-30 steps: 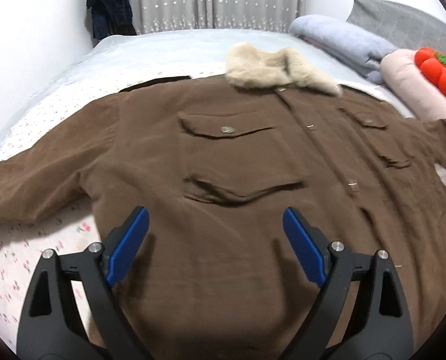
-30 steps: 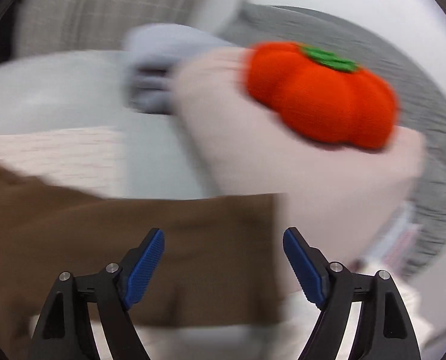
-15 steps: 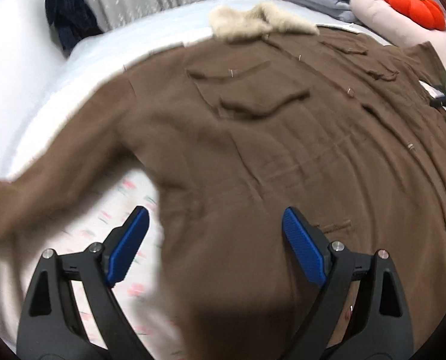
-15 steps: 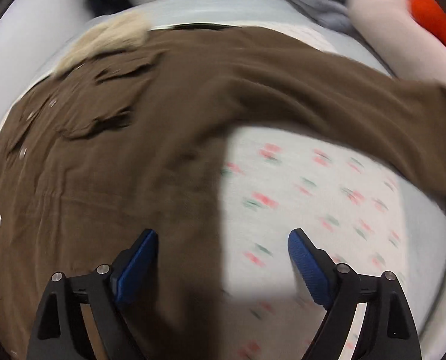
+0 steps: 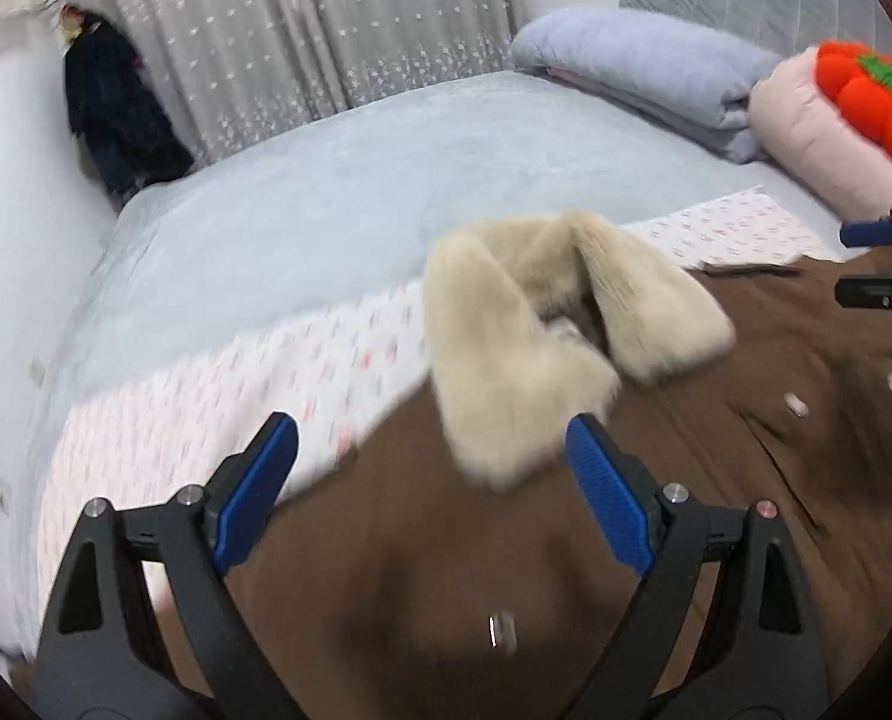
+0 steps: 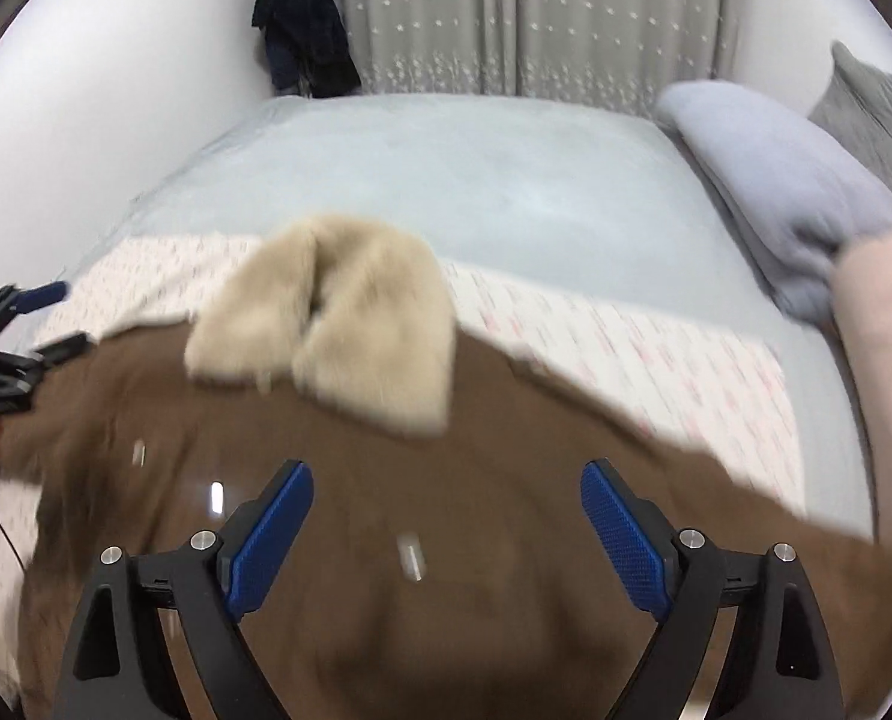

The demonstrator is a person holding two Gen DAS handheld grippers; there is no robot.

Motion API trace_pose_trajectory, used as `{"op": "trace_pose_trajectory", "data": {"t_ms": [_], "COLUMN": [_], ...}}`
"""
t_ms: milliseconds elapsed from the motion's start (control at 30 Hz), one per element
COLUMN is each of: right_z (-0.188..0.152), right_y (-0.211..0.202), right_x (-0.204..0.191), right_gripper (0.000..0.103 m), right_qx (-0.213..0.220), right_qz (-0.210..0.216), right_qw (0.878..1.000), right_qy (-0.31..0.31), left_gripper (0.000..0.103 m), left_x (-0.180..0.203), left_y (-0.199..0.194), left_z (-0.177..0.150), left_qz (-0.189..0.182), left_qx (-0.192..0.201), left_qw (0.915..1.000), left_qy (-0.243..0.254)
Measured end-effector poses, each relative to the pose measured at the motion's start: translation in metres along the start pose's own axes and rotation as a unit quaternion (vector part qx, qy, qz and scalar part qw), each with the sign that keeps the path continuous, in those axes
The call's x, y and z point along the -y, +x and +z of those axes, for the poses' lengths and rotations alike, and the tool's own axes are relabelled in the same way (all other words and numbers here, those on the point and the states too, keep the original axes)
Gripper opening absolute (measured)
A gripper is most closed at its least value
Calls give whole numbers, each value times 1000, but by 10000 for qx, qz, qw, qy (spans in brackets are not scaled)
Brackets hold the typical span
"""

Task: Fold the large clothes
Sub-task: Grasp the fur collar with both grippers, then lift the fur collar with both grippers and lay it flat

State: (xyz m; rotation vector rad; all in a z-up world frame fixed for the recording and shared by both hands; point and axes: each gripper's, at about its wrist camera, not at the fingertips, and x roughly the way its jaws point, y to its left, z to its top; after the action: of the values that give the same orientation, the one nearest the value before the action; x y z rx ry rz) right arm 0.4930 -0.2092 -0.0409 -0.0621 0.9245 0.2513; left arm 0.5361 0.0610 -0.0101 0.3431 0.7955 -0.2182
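Both claws, left claw and right claw, hang wide open and empty over the brown coat on the bed, where a one-layer pinch risks bunching its fur collar.

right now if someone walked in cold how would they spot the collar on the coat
Start at the bed with its pale blue cover, then find the big brown coat spread across the flowered sheet at the near side. At the coat's top edge sits the collar: a thick, cream, fluffy fur piece with two flaps, the only pale and furry part on an otherwise smooth brown garment.
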Motion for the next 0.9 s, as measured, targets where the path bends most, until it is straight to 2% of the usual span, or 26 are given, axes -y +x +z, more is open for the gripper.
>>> {"op": "trace_pose_trajectory", "data": {"t_ms": [133,200,300,333,367,400,433,467,500,533,567,600,633,667,700,733,767,800,867,900], "right_z": [40,48,53,53,52,47,42,36,28,21,14,13,13,10,7,6,5,3,2,1], "right_y": [63,86,126,135,145,159,165,174,179,178,176,170,162,154,149,148,150,155,164,170], "right_x": [-13,-16,-9,-5,-1,1,2,2,7,15,28,50,64,80,94,99,104,107,108,109], "right_gripper": [92,92,92,92,92,87,80,57,32,29,19,16,15,13,12,12,12,11,11,10], "right_qx": [256,452,613,582,539,494,450,385,404,556,709,718,810,982,1073,1088,1085,1027,960,933], "right_qz": [196,249,712,817,894,957,991,1109,1328,1560,1878,2222,2417,2810,3175,3283,3374,3482,3410,3239], "right_qw": [9995,9987,9956,9949,9944,9940,9939,9930,9900,9852,9769,9659,9570,9383,9190,9123,9057,8969,8956,8995], "right_qy": [-29,-59,61,128,182,204,185,167,242,436,726,1121,1387,1763,2076,2194,2325,2525,2691,2781], "left_gripper": [91,91,90,87,75,56,40,26,21,20,19,18,17,17,16,16,16,15,15,15], "left_x": [16,19,9,3,-1,-6,-9,-12,-16,-24,-33,-43,-54,-64,-80,-89,-96,-101,-98,-97], "left_y": [67,89,131,143,149,153,156,156,151,141,134,128,123,120,119,121,122,119,112,116], "left_z": [35,42,46,44,40,35,28,23,15,4,-5,-14,-24,-31,-40,-45,-46,-47,-45,-46], "left_qz": [-135,-227,-367,-541,-711,-924,-1308,-1562,-1747,-1972,-2223,-2552,-2912,-3150,-3528,-3862,-4057,-4083,-3693,-3557], "left_qx": [114,157,-186,-343,-402,-451,-526,-555,-436,-168,26,237,502,652,857,972,1065,1188,1441,1451], "left_qw": [9979,9970,9986,9979,9965,9940,9882,9832,9790,9721,9622,9473,9261,9090,8768,8471,8274,8198,8364,8398], "left_qy": [622,724,326,54,-155,-367,-607,-757,-960,-1261,-1571,-1920,-2345,-2649,-3153,-3518,-3734,-3835,-3785,-3835]}}
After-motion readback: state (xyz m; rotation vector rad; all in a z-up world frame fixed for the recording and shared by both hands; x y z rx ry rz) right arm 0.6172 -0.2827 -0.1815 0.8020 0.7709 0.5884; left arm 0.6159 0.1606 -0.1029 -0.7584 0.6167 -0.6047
